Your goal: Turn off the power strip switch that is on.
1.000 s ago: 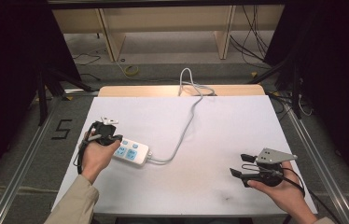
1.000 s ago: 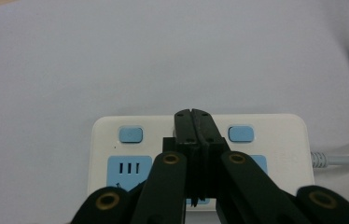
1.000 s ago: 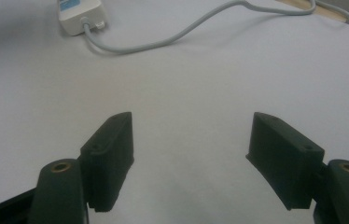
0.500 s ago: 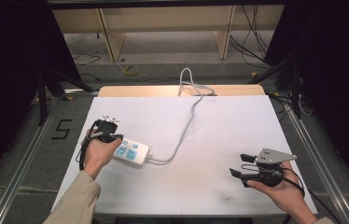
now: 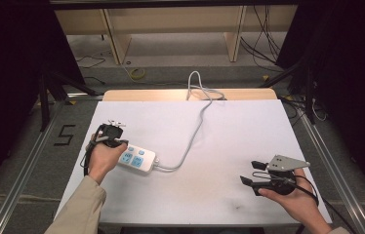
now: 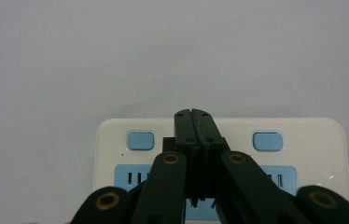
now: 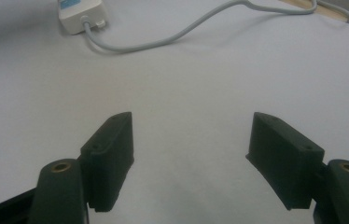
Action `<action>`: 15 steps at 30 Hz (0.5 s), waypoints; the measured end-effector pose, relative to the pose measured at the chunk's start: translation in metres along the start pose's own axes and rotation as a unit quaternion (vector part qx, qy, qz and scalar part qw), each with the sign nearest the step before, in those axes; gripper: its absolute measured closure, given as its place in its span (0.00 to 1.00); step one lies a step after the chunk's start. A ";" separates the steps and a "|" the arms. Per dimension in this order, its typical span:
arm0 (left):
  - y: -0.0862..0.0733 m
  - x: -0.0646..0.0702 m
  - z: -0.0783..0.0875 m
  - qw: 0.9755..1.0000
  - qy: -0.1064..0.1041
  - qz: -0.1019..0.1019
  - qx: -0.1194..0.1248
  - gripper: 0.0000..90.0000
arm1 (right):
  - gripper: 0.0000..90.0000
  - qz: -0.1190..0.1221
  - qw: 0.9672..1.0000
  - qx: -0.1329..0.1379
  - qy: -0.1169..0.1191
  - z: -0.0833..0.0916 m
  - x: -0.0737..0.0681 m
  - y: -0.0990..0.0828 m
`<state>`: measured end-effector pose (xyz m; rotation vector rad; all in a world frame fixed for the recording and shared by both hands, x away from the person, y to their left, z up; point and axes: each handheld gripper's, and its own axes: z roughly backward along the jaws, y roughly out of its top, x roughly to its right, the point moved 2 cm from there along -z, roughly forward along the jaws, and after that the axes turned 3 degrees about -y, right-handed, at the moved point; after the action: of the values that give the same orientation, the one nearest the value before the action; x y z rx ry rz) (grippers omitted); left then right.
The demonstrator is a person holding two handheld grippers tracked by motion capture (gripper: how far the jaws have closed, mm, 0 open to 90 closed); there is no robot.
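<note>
Left hand-held gripper [image 6: 195,140] clenched over the power strip [image 5: 136,160]; right one idle.

The strip lies near the desk's [image 5: 268,126] left edge, its cord [image 5: 195,131] trailing to the far edge. The left jaws are pressed together over its face, gripping nothing I can make out. If they bear down off-centre, the strip could skid or the cord tug it askew. The right hand-held gripper [image 7: 191,154] is released near the front right corner. No containers here.

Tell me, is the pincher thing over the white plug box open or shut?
Shut. In the left gripper view, the left gripper has its two black jaws pressed together with no gap, above the white power strip with blue buttons.
</note>
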<state>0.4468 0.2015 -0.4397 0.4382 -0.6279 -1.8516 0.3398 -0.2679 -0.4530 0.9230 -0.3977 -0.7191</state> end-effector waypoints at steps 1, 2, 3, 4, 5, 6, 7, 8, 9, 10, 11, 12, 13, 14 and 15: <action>0.000 0.000 0.000 1.000 0.000 0.001 -0.001 1.00 | 0.35 0.000 1.000 0.000 0.001 0.000 0.000 0.000; 0.000 -0.001 -0.001 1.000 -0.002 0.001 -0.001 1.00 | 0.35 0.000 1.000 -0.001 0.001 0.000 0.000 0.000; 0.001 -0.001 -0.001 1.000 -0.003 0.001 -0.002 1.00 | 0.35 -0.001 1.000 -0.001 0.000 0.000 0.000 0.000; 0.001 0.000 -0.001 1.000 -0.004 0.000 -0.003 1.00 | 0.35 -0.001 1.000 -0.001 0.000 0.000 0.000 0.000; 0.001 0.000 -0.002 1.000 -0.005 0.000 -0.004 1.00 | 0.35 -0.001 1.000 0.000 0.000 0.000 0.000 0.000; 0.001 0.000 -0.003 1.000 -0.005 0.001 -0.004 1.00 | 0.35 0.001 1.000 0.000 0.000 0.000 0.000 0.000; 0.001 0.001 -0.003 1.000 -0.006 0.000 -0.005 1.00 | 0.35 0.001 1.000 0.000 0.000 0.000 0.000 0.000; 0.001 0.001 -0.004 1.000 -0.007 -0.001 -0.008 1.00 | 0.35 0.000 1.000 -0.001 0.000 0.000 0.000 0.000; 0.001 0.001 -0.005 1.000 -0.007 -0.002 -0.009 1.00 | 0.35 0.000 1.000 -0.002 0.000 0.000 0.000 0.000; 0.001 0.001 -0.005 1.000 -0.009 -0.005 -0.011 1.00 | 0.35 0.001 1.000 -0.002 0.000 0.000 0.000 0.000; 0.001 0.002 -0.006 1.000 -0.009 -0.003 -0.012 1.00 | 0.35 0.001 1.000 -0.002 0.000 0.000 0.000 0.000; 0.001 0.003 -0.007 1.000 -0.010 -0.003 -0.012 1.00 | 0.35 0.000 1.000 -0.002 0.000 0.000 0.000 0.000; 0.002 0.003 -0.008 1.000 -0.011 -0.005 -0.015 1.00 | 0.35 0.001 1.000 -0.002 0.000 0.000 0.000 0.000; 0.002 0.003 -0.008 1.000 -0.012 -0.006 -0.017 1.00 | 0.35 0.001 1.000 -0.003 0.000 0.000 0.000 0.000; 0.002 0.004 -0.009 1.000 -0.012 -0.006 -0.017 1.00 | 0.35 0.001 1.000 -0.002 0.000 0.000 0.000 0.000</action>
<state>0.4521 0.1957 -0.4461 0.3978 -0.6096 -1.8793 0.3400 -0.2677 -0.4533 0.9179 -0.3964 -0.7181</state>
